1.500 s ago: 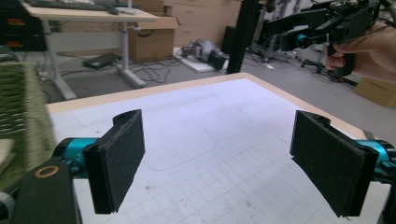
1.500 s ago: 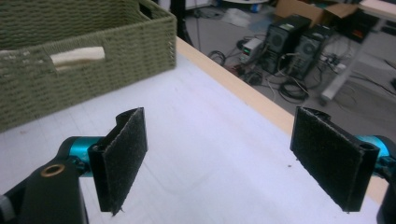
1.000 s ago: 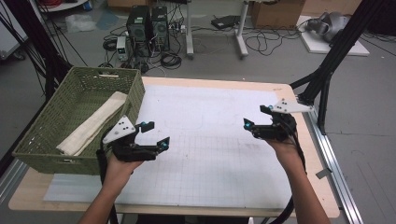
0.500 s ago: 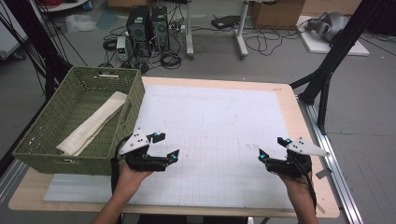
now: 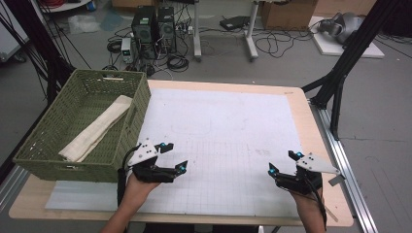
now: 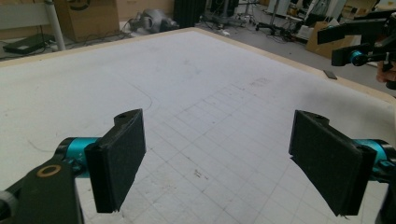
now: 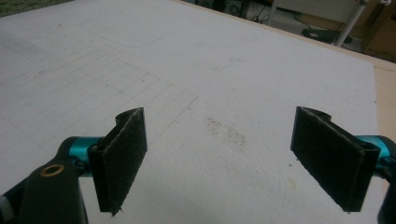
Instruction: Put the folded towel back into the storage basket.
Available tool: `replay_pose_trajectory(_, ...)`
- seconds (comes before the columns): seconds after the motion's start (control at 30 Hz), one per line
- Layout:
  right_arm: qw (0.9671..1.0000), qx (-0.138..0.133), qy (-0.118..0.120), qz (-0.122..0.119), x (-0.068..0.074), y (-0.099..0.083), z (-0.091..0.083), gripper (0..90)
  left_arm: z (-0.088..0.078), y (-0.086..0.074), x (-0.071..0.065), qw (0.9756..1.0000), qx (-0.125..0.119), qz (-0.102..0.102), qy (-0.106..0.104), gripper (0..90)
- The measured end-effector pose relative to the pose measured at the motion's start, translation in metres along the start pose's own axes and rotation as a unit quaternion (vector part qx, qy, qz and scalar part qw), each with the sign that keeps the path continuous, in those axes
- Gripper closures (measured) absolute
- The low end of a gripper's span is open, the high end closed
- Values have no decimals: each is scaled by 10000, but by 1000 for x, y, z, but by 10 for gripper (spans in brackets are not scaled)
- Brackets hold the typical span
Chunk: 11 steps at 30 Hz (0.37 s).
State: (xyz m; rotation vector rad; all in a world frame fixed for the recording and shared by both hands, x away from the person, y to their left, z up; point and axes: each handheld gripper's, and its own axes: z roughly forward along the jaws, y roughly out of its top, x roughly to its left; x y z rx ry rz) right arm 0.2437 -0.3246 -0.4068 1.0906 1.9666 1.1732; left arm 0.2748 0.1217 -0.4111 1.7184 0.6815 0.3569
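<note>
My left gripper (image 5: 174, 156) rests low over the near left of the white gridded mat (image 5: 218, 126), jaws wide open and empty. In the left gripper view its gripper (image 6: 219, 163) has two black pads (image 6: 119, 161) spread apart over bare mat, and the right gripper (image 6: 359, 44) shows far off at the upper right. My right gripper (image 5: 283, 162) sits near the front right of the mat, also open and empty. In the right gripper view that gripper (image 7: 224, 161) has its pads (image 7: 121, 156) wide apart above a faint smudge (image 7: 226, 133) on the mat.
A green woven basket (image 5: 43, 145) stands at the table's left edge with a folded cream cloth (image 5: 97, 128) lying in it. The wooden table edge (image 5: 316, 126) runs along the right. Black frame legs, computers and cables sit on the floor beyond.
Both grippers have come down and back toward the near edge of the table, the right one most. Both stay open and empty.
</note>
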Motion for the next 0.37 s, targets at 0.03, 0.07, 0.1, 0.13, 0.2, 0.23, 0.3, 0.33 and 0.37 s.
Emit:
replay_pose_trajectory(0.03, 10000, -15, 5, 0, 0, 0, 0, 172, 0, 0, 0, 10000, 3, -1, -3, 190)
replay_pose_trajectory(0.07, 10000, -22, 5, -4, 0, 0, 0, 173, 0, 0, 0, 10000, 1, 1, -1, 190)
replay_pose_trajectory(0.1, 10000, -41, -5, 15, -1, 0, -1, 173, 0, 0, 0, 10000, 1, 6, 1, 190)
replay_pose_trajectory(0.13, 10000, -76, -11, -1, -1, 0, -1, 172, 0, 0, 0, 10000, -4, 8, 9, 190)
replay_pose_trajectory(0.2, 10000, -88, -20, 14, -2, 0, -3, 172, -1, 0, 1, 10000, -3, -15, 15, 190)
replay_pose_trajectory(0.23, 9999, -97, -13, 36, -2, 0, -3, 173, -1, 0, 2, 10000, -2, -12, 24, 190)
replay_pose_trajectory(0.3, 9999, -110, -7, 55, -2, 0, -3, 172, -1, 0, 2, 10000, -20, -24, 30, 190)
replay_pose_trajectory(0.33, 9999, -113, -6, 40, -3, 0, -3, 172, -1, 0, 2, 10000, -18, -28, 36, 190)
replay_pose_trajectory(0.37, 9999, -115, -1, 45, -3, 0, -3, 172, -1, 0, 2, 10000, -20, -27, 45, 190)
